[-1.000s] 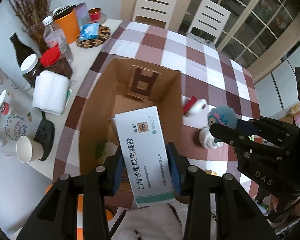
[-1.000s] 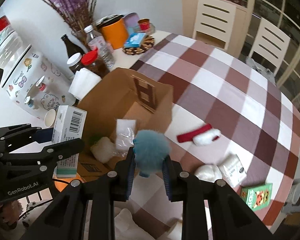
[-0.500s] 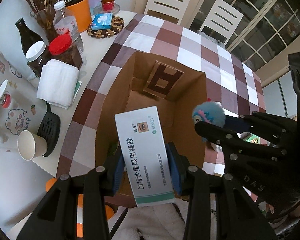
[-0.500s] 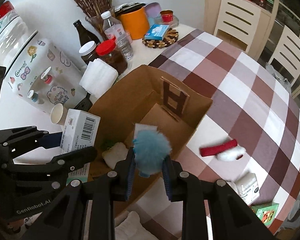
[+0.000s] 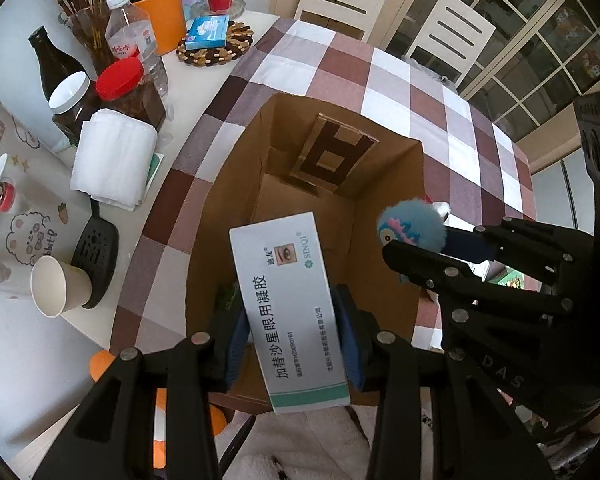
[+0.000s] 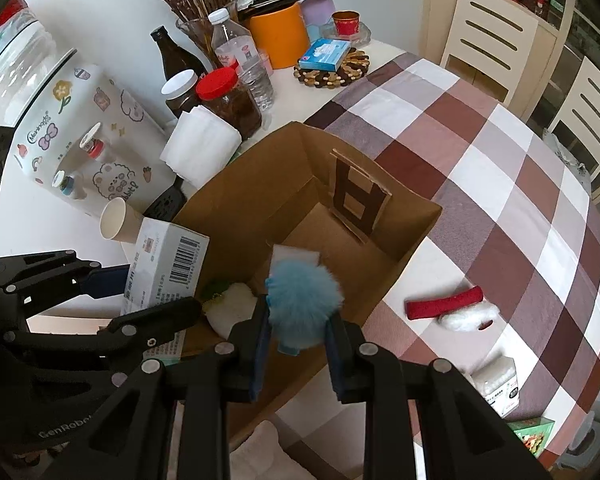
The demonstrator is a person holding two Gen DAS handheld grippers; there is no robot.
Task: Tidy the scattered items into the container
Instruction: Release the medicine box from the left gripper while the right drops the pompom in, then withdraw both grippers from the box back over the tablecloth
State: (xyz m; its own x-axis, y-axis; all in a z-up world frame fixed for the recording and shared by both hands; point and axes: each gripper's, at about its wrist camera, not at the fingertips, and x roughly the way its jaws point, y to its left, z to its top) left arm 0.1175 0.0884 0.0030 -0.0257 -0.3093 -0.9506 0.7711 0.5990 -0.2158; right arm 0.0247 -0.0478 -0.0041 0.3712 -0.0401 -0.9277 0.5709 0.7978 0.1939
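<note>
An open cardboard box [image 5: 384, 216] [image 6: 292, 152] stands on the checked tablecloth. My left gripper [image 5: 292, 344] is shut on a white medicine carton [image 5: 288, 304] and holds it over the box's near edge; the carton also shows in the right wrist view [image 6: 164, 264]. My right gripper [image 6: 300, 340] is shut on a fluffy blue toy [image 6: 304, 300] above the box's near right wall; the toy also shows in the left wrist view [image 5: 414, 224]. Inside the box lie a white packet [image 6: 296, 256] and a white soft item with green [image 6: 232, 304].
On the cloth right of the box lie a red-and-white plush piece [image 6: 456, 308], a white pack [image 6: 496, 380] and a green box [image 6: 534, 436]. Left of the box stand jars [image 5: 128, 92], bottles, a folded towel [image 5: 112, 160], a paper cup [image 5: 56, 292] and an orange pot [image 6: 278, 34].
Both grippers have moved forward over the box with their loads. The blue toy now hangs above the box's inside instead of its near side.
</note>
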